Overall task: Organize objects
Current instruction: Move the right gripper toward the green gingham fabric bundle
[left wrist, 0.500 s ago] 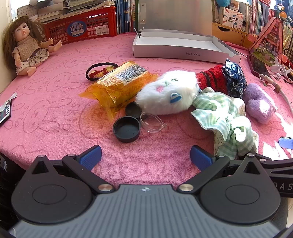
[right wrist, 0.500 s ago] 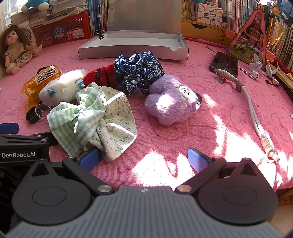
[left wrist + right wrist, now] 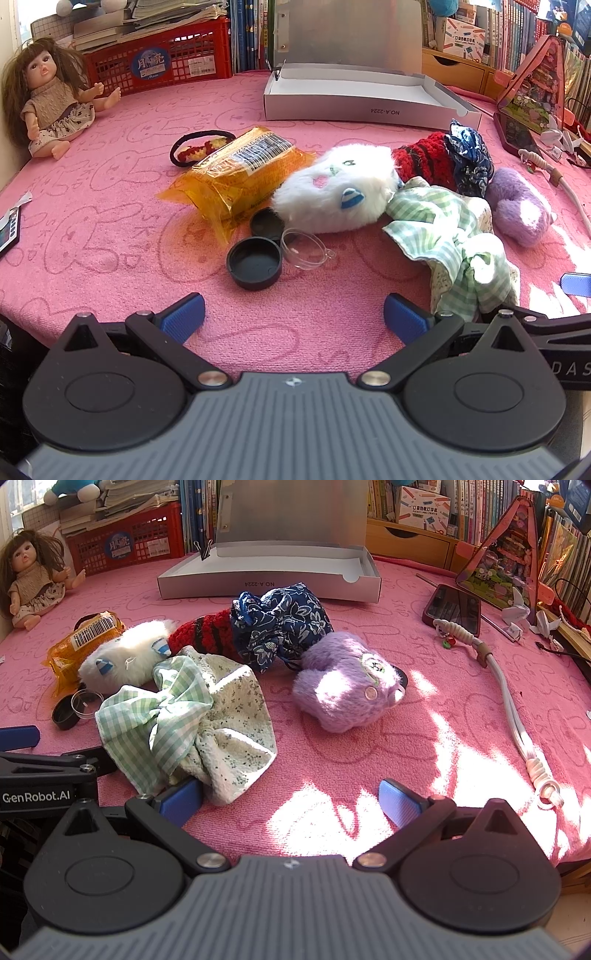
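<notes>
While the white plush (image 3: 334, 194) partly hides a black cap (image 3: 266, 224) mid-table, left gripper (image 3: 294, 319) and right gripper (image 3: 290, 801) hover near, jaws apart, holding nothing.

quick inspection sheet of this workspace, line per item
surface: pink cloth, sunlit on the right
job's things: white plush, purple plush, green checked cloth, blue floral pouch, orange packet, black lids, open grey box, nothing in it
clutter: doll, phone
grippers: left gripper and right gripper both open, holding nothing
cables: white cord
surroundings: red crate, bookshelves
</notes>
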### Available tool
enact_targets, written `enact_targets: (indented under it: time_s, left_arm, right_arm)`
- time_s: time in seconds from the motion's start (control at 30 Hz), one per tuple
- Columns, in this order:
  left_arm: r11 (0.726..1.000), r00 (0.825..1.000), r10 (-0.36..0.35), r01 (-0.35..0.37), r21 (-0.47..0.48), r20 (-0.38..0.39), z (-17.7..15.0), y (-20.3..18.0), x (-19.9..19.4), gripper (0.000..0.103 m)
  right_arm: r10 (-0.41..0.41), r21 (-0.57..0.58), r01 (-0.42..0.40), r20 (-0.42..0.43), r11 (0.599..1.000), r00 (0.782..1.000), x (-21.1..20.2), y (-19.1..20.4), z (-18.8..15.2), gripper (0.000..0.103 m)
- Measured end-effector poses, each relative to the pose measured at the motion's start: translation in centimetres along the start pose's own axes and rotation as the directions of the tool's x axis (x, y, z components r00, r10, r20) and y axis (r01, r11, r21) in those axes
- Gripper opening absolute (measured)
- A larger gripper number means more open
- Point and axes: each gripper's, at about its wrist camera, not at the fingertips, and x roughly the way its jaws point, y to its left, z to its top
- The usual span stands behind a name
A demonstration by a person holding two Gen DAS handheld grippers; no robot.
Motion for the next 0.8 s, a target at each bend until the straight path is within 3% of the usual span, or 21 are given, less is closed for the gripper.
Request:
enact_targets:
  time_s: [0.53,0.8]
  left_arm:
    - [0.999,0.997,-0.049,0.049,0.000,0.066,-0.6,0.9,-0.5,0.103]
    - [0.998,0.984,-0.062,0.058,0.026,0.169,0.0,1.4,-2.0,0.103]
  right_arm:
    - [0.003,0.004,-0.003,0.037,1.000,0.999,-0.2,-0.1,-0.4,0.103]
    - [0.071,0.049,-0.074,0.056,0.996,0.996,-1.3,-0.4,0.3,0.102]
